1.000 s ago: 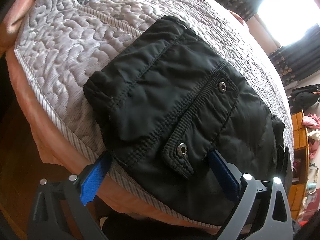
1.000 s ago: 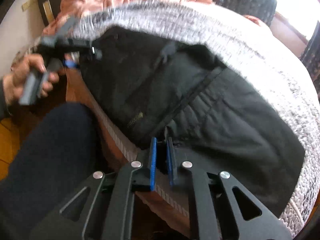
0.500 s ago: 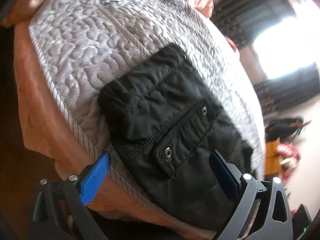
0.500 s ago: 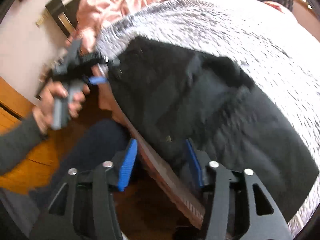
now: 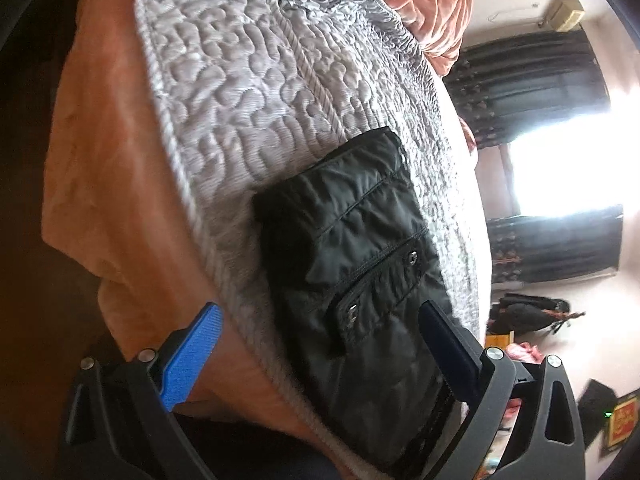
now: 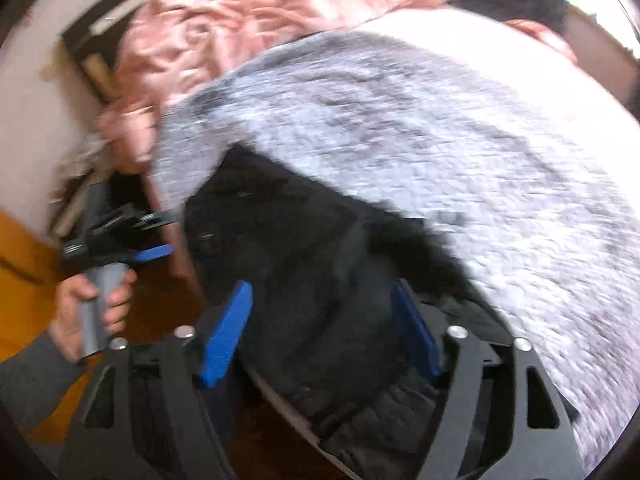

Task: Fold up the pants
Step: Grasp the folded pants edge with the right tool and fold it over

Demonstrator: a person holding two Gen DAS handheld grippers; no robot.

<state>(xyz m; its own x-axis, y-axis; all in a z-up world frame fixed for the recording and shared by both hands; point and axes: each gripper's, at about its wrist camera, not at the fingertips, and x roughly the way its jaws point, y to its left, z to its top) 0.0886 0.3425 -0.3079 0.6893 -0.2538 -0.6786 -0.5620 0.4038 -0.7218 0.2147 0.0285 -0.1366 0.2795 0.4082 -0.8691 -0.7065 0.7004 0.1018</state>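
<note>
The black pants (image 5: 360,264) lie folded in a compact bundle on the grey quilted bedspread (image 5: 256,92), near the bed's edge; a flap with two snap buttons faces up. My left gripper (image 5: 320,344) is open and empty, drawn back from the near end of the bundle. In the right wrist view the pants (image 6: 312,272) are blurred. My right gripper (image 6: 324,320) is open and empty, its fingers on either side of the bundle's near edge. The left gripper (image 6: 156,236) also shows there, held in a hand off the bed's side.
A pink-orange blanket (image 5: 120,168) hangs over the bed's side under the bedspread. Rumpled pink bedding (image 6: 248,20) lies at the head. A bright window with dark curtains (image 5: 552,160) and floor clutter are to the right. Wooden floor (image 6: 24,248) is below.
My right gripper went from shut at the pants' edge to open wide. My left gripper stayed open and drew back and away from the bundle, so the pants look smaller.
</note>
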